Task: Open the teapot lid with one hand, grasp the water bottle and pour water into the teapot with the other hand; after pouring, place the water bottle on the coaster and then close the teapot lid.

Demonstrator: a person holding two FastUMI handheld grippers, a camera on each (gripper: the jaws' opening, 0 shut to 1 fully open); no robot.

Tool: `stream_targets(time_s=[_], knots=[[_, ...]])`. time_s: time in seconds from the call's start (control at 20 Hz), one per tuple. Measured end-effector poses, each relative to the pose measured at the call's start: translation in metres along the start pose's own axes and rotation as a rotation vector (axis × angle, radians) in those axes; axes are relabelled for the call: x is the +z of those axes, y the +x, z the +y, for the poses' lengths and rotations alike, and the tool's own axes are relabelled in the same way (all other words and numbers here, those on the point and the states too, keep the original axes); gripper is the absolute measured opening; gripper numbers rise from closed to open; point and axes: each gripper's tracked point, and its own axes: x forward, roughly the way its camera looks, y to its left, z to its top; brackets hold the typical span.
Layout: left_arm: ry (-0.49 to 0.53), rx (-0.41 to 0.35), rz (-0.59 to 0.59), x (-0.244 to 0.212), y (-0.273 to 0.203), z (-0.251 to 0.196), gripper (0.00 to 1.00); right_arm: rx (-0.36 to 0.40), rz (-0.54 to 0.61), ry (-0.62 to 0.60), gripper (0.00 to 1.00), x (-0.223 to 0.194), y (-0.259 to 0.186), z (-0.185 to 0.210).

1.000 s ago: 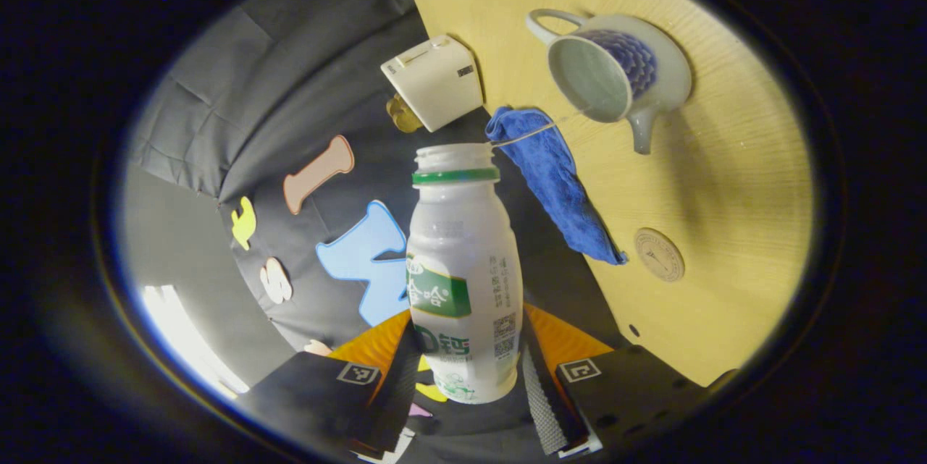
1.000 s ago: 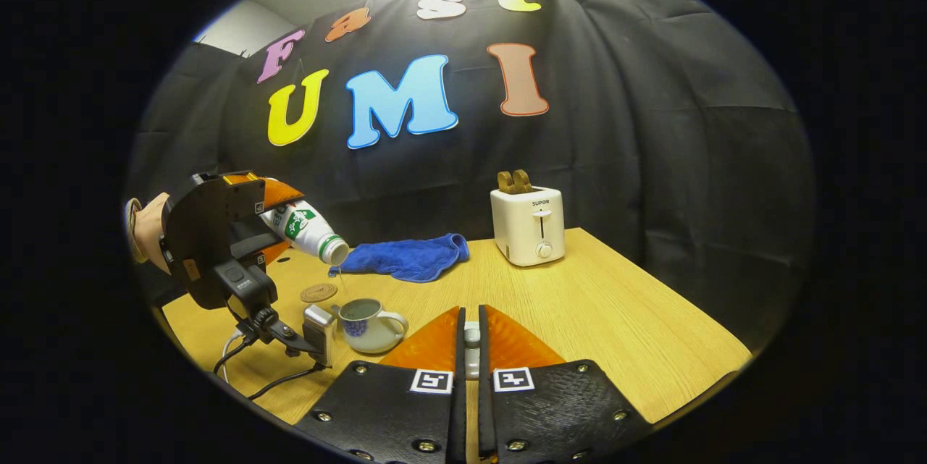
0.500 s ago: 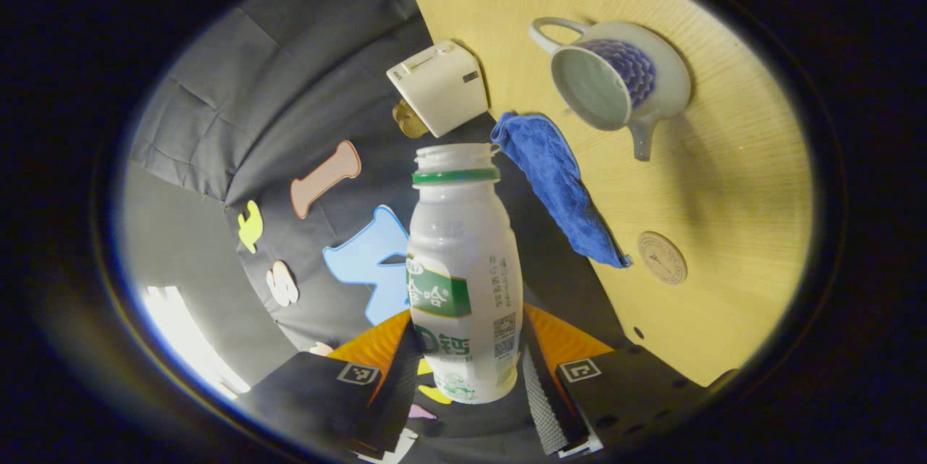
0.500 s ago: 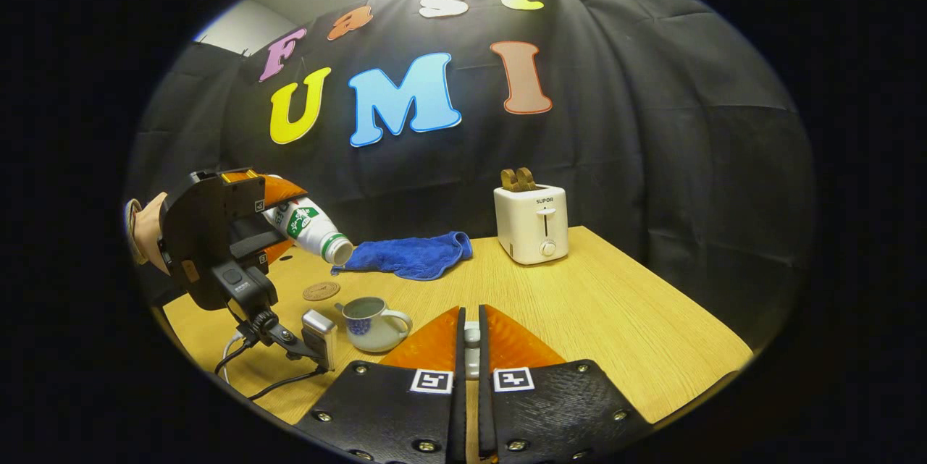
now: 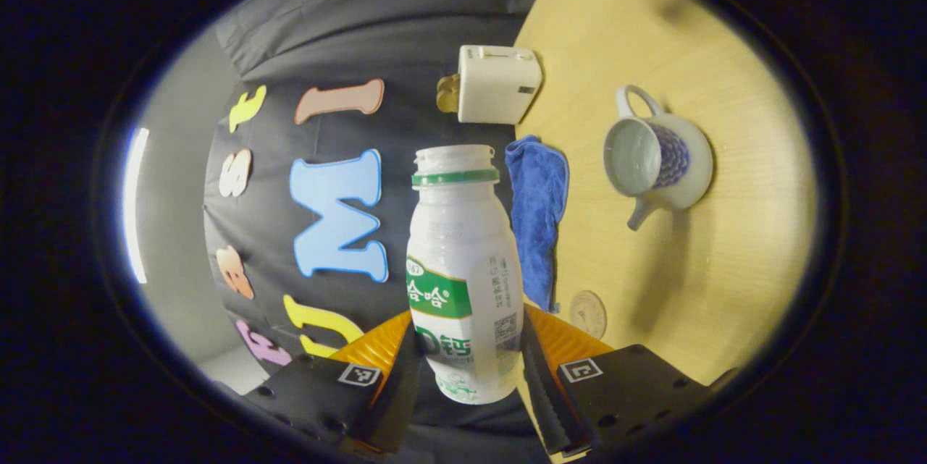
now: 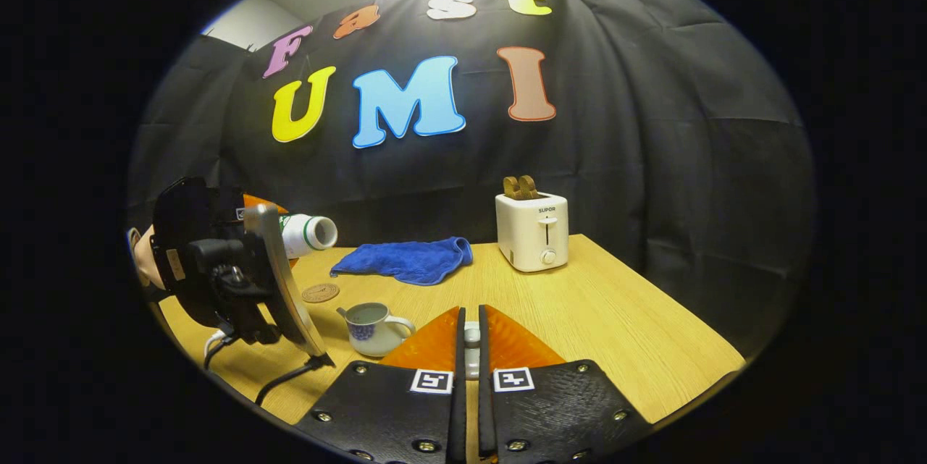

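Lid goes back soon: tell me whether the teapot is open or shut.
Open: the teapot shows a bare round mouth with no lid on it, standing on the table.

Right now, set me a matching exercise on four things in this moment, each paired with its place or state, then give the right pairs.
Things:
1. water bottle
2. teapot
3. coaster
4. teapot lid

Places or states:
A. bare on the table, nothing on it
B. pinched between the right gripper's fingers
C. uncapped, gripped low on its body by the left gripper
D. standing open on the table, no lid on it

Pairs: 1-C, 2-D, 3-A, 4-B
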Motion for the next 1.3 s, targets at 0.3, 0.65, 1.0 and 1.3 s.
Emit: stream_targets(time_s=[0.3,0.65,1.0,1.3], knots=[[-0.515,-0.084,0.027,-0.038,-0.012,-0.022,0.75,0.040,0.008,-0.031,0.06,0.009,0.012,0.028],[-1.023,-0.114,0.095,-0.100,-0.010,-0.041,0.69,0.119,0.051,-0.031,0.06,0.008,0.045,0.081],[-1.375,-0.130,0.037,-0.123,-0.018,-0.029,0.75,0.147,0.073,-0.077,0.06,0.000,0.085,0.117],[-1.397,-0.086,0.000,-0.134,-0.027,-0.011,0.80,0.165,0.109,-0.084,0.06,-0.014,0.102,0.131]])
